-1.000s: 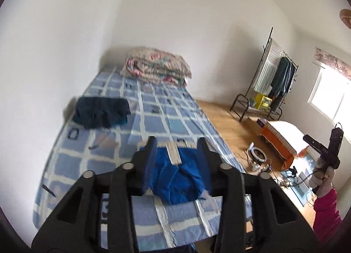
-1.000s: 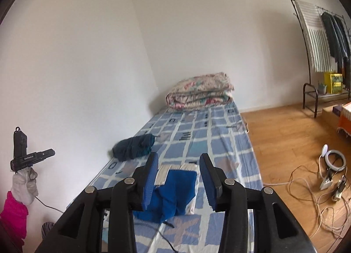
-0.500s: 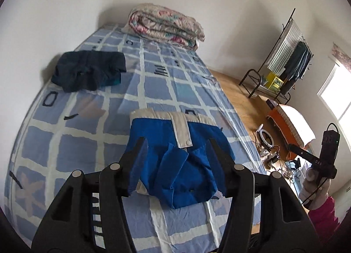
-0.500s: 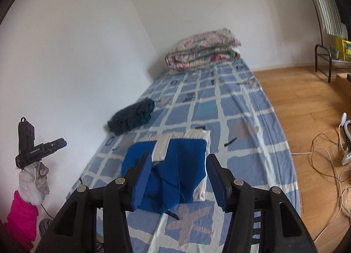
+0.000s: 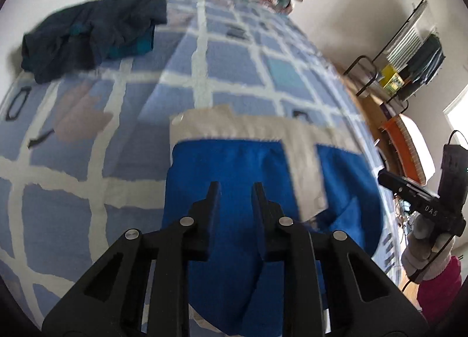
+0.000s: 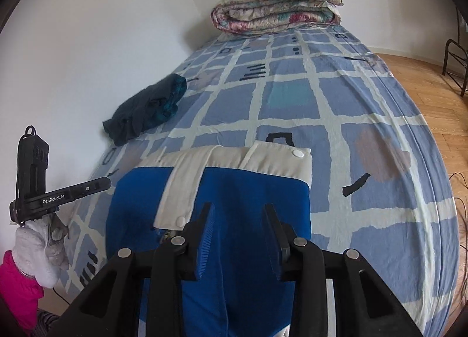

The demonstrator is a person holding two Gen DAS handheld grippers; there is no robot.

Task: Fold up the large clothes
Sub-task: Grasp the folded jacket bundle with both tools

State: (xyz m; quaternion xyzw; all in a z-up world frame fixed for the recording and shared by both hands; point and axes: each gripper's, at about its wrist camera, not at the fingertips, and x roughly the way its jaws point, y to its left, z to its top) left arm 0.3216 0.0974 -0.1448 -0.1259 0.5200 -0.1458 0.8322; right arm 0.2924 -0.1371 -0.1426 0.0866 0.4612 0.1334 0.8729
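My left tool (image 5: 232, 187) hangs over the near half of the royal-blue garment with the cream waistband and button placket (image 5: 234, 167), which lies flat on the bed under a blue-and-white checked sheet (image 5: 87, 161). Its jaws have just been closing and now stand narrow, with blue cloth showing through the gap but nothing pinched that I can see. My right tool (image 6: 238, 211) hovers over the same garment (image 6: 251, 190) from the other side; its jaws have also just been closing, are a little wider than the left's, and hold nothing either.

I judge the fold of this piece to be well along: the garment already sits as a compact rectangle, waistband at the far edge, placket laid over the front. The near hem looks loose and bunched beneath both tools, so a last fold or smoothing seems left.

Far to the left of my left tool, a crumpled dark teal garment (image 5: 90, 35) lies unfolded near the wall and probably waits its turn. Straight beyond both tools, at the head of the bed, sits a folded floral quilt (image 6: 278, 6). To the right stands a black clothes rack (image 5: 409, 53) on the wooden floor. Nothing lies between my tools and the blue cloth.
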